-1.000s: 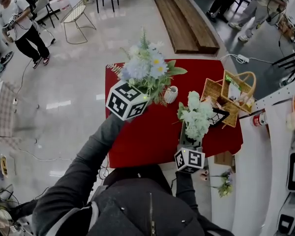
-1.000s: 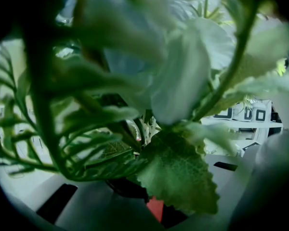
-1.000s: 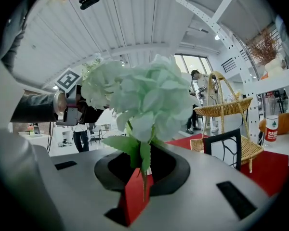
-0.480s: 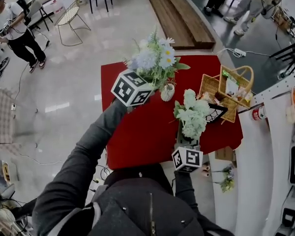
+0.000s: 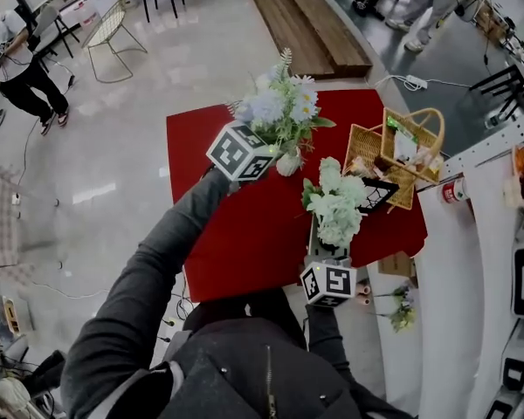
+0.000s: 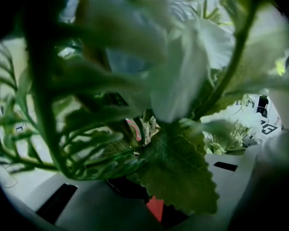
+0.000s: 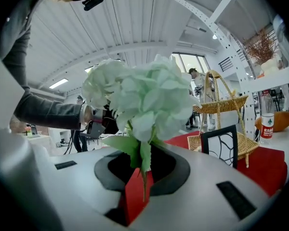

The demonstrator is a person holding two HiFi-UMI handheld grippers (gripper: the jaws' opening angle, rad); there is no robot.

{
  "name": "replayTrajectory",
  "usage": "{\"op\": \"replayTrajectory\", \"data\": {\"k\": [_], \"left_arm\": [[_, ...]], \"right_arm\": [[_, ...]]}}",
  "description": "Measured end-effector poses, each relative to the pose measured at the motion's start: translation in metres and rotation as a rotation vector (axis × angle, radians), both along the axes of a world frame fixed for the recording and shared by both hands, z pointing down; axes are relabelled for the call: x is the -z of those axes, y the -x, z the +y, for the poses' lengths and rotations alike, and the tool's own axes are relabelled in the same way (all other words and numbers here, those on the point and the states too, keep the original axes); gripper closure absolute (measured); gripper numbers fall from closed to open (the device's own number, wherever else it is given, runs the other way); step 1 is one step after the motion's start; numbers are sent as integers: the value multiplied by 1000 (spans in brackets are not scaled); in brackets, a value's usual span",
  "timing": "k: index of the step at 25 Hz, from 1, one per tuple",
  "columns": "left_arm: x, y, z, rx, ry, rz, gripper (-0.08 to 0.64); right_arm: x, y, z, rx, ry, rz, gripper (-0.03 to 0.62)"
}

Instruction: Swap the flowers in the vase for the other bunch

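Observation:
A blue and white bouquet point(image 5: 284, 112) with green leaves is clamped in my left gripper point(image 5: 269, 154), which is shut on its stems. The bouquet hangs right over the small white vase point(image 5: 288, 163) on the red table point(image 5: 244, 234); whether the stems are inside the vase is hidden. In the left gripper view, leaves point(image 6: 178, 167) fill the frame above the left gripper point(image 6: 151, 203). My right gripper point(image 5: 325, 250) is shut on the stem of a pale green hydrangea bunch point(image 5: 336, 203), held upright near the table's front edge. The hydrangea bunch point(image 7: 139, 100) rises from the right gripper point(image 7: 139, 186).
A wicker basket point(image 5: 402, 151) with a handle and a black wire frame point(image 5: 377, 195) stand on the table's right side. A white shelf rail point(image 5: 485, 160) and a bottle point(image 5: 457, 190) lie beyond. Loose flowers point(image 5: 402, 314) lie on the floor. A person point(image 5: 17, 68) stands far left.
My left gripper has carried the blue and white bouquet down and toward the vase, so its blooms now cover most of the vase. The right gripper and hydrangea bunch have kept still.

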State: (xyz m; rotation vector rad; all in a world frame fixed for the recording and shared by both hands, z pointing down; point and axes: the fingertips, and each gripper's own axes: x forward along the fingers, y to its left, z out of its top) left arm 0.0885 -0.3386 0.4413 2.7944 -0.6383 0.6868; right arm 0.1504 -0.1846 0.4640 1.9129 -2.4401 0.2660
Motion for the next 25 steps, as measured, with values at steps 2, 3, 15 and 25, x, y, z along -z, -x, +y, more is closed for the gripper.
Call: {"op": "replayTrajectory", "data": {"k": [2,3,15,25], "left_arm": [[-6,-3,0,-13,8,-8,526],[-8,-5,0,-18,13,-10,526],[-32,-15,-3,-65,42,-53,526],[-50,-21,-2,-78,46,-83,526]], "right_arm": [[0,0,1,-5,-1,0,540],[1,0,1,-7,-1,-1,540],[-1,0,3,-25,7,-4,540],[2,-1,5,-24,7,7,540]]}}
